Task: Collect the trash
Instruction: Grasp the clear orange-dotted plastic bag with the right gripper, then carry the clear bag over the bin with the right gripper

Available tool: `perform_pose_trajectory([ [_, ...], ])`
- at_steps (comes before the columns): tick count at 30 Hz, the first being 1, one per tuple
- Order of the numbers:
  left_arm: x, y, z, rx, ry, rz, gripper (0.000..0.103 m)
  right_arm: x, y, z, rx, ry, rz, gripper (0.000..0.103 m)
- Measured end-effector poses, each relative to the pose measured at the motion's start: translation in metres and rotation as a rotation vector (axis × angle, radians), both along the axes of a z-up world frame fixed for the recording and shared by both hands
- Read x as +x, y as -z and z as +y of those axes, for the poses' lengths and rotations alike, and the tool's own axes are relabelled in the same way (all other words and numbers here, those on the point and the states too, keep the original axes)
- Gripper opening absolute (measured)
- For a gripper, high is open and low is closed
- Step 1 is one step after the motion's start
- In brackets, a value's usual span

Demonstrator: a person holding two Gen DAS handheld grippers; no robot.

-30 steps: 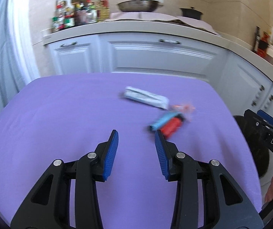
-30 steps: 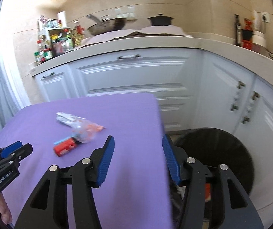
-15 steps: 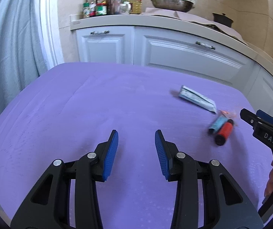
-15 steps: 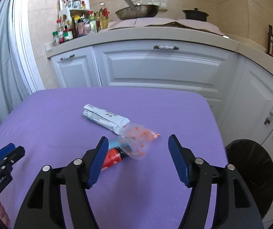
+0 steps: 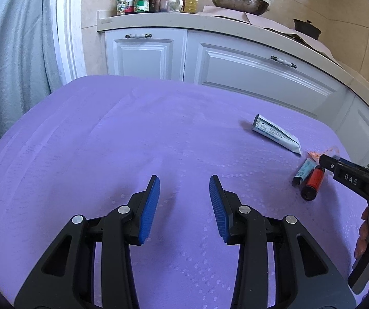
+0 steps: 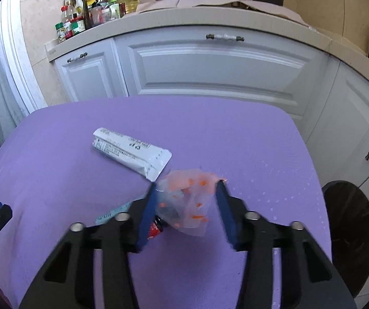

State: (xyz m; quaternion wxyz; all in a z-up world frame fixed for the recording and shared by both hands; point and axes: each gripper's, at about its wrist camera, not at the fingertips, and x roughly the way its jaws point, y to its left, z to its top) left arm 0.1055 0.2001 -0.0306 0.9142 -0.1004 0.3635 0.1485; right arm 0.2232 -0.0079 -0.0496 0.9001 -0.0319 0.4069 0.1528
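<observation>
Right tongs (image 6: pixel 187 195) closing around one wrapper (image 6: pixel 188 203).

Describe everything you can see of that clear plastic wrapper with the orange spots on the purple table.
The clear plastic wrapper is thin, crinkled film, see-through with small orange marks. It lies bunched and partly puffed up on the purple tablecloth, just off the crimped end of the white tube and over the red cylinder and blue packet. It sits between the blue pads of the right hand-held gripper, whose jaws have just been closing; both pads meet its edges, though the blur hides how firmly.
</observation>
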Motion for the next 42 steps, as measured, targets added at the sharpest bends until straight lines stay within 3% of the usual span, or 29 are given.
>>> perform_pose_trajectory([
  [1,0.001,0.001,-0.001,-0.001,0.001,0.001,0.039,0.0,0.001,-0.001,0.0,-0.004,0.004,0.025],
  [4,0.003,0.001,-0.002,-0.003,0.012,0.003,0.039,0.0,0.002,-0.004,0.009,-0.008,0.005,0.014],
  [7,0.005,0.001,-0.01,-0.001,0.025,0.003,0.039,-0.002,0.0,-0.009,0.016,-0.008,-0.004,0.012],
  [27,0.038,-0.001,-0.109,0.026,0.256,0.014,0.039,-0.029,-0.012,-0.1,0.029,0.122,-0.068,0.012],
  [42,0.054,0.007,-0.155,0.065,0.327,0.046,0.039,-0.041,-0.005,-0.16,0.046,0.216,-0.08,0.012],
])
